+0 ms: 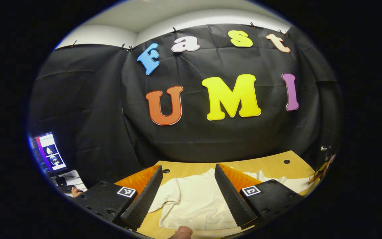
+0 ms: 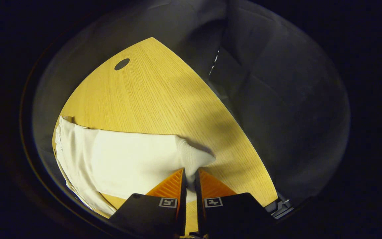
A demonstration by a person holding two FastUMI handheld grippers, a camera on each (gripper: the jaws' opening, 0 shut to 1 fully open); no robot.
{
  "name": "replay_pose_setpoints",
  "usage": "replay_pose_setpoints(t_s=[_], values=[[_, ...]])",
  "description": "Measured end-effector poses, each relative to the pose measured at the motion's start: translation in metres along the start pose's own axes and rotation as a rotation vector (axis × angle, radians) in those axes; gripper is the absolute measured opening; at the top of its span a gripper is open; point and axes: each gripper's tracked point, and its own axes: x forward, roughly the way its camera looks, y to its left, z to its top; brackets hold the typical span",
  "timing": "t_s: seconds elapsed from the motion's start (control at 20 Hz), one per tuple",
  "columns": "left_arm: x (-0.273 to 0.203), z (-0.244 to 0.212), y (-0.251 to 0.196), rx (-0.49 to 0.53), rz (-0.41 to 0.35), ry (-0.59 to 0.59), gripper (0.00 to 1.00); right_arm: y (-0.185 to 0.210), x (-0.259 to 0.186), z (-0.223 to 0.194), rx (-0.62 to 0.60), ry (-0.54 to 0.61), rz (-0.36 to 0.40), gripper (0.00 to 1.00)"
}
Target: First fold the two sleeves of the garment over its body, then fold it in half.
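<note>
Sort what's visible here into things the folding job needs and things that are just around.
Belongs to the job:
white garment
its sleeve, pinched by the right gripper
left gripper, open above the garment

Just around:
wooden table
monitor

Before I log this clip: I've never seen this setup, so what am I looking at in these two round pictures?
A person holds a two-finger gripper in each hand, each carrying its own camera looking along its jaws. In the left gripper view, the left gripper hangs open above a white garment spread on a wooden table; a monitor stands off to the side. In the right gripper view, the right gripper has its jaws pinched on the cuff of one sleeve, near the table's edge.
</note>
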Motion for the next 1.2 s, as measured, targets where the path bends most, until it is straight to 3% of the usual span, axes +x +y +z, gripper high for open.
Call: replay_pose_setpoints(t_s=[0.25, 0.4, 0.45, 0.55, 0.95, 1.2], values=[[0.009, -0.001, 0.012, -0.001, 0.004, -0.008, 1.00, 0.005, 0.002, 0.003, -0.035, 0.002, 0.042, 0.09], [0.014, -0.001, 0.014, 0.002, -0.007, -0.009, 1.00, 0.000, 0.000, -0.002, -0.032, -0.007, 0.007, 0.11], [0.016, -0.002, 0.013, 0.000, -0.014, -0.009, 1.00, 0.000, 0.000, 0.002, -0.030, -0.009, -0.003, 0.00], [0.017, -0.001, 0.012, -0.003, -0.034, -0.014, 1.00, 0.002, -0.008, 0.002, -0.031, -0.017, -0.009, 0.01], [0.026, -0.001, 0.017, -0.062, -0.091, -0.052, 1.00, 0.027, -0.075, 0.006, -0.008, -0.093, 0.034, 0.01], [0.028, -0.002, 0.023, -0.104, -0.130, -0.055, 1.00, 0.069, -0.123, 0.009, -0.055, -0.148, 0.084, 0.01]])
